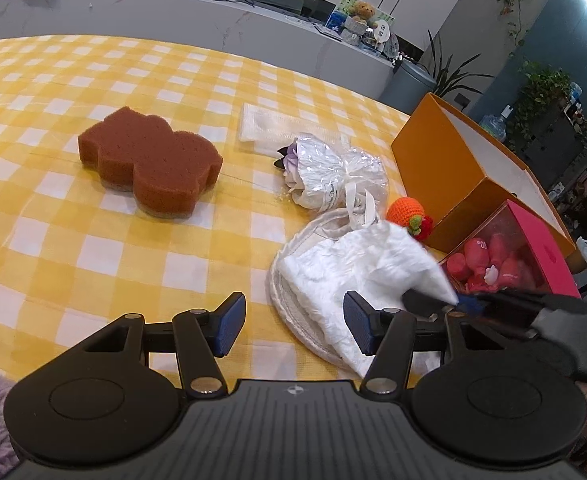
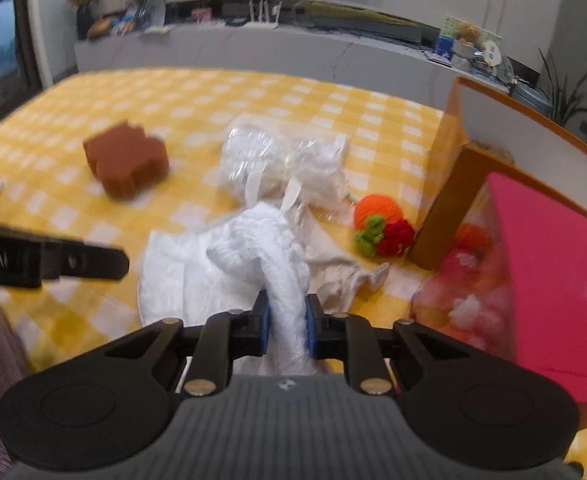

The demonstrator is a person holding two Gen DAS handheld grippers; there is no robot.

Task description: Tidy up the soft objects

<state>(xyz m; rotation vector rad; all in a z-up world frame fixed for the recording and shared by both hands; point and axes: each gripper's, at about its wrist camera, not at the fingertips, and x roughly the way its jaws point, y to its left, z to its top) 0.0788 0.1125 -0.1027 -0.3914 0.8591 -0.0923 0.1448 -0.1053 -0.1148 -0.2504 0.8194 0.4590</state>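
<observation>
- Right gripper [image 2: 287, 322]: jaws clamped on a bunched fold of the white cloth [image 2: 253, 256]. The fold is lifted off the yellow checked tablecloth [image 2: 173, 92]; the rest of the cloth lies crumpled on it.
- Left gripper [image 1: 293, 326]: jaws wide apart, nothing between them. It sits low over the tablecloth at the cloth's near left edge; its right pad overlaps the cloth in view, contact not determinable.
- Brown sponge [image 1: 149, 164]: flat on the tablecloth, well apart from the cloth, to the left.
- Wrapped bouquet [image 1: 333, 172]: lying on its side just beyond the cloth.
- Crocheted orange fruit [image 2: 377, 224]: beside the orange box [image 1: 453, 184], near the cloth's right side.
- Pink box [image 2: 553, 280]: against the orange box, red items visible through its clear face.
</observation>
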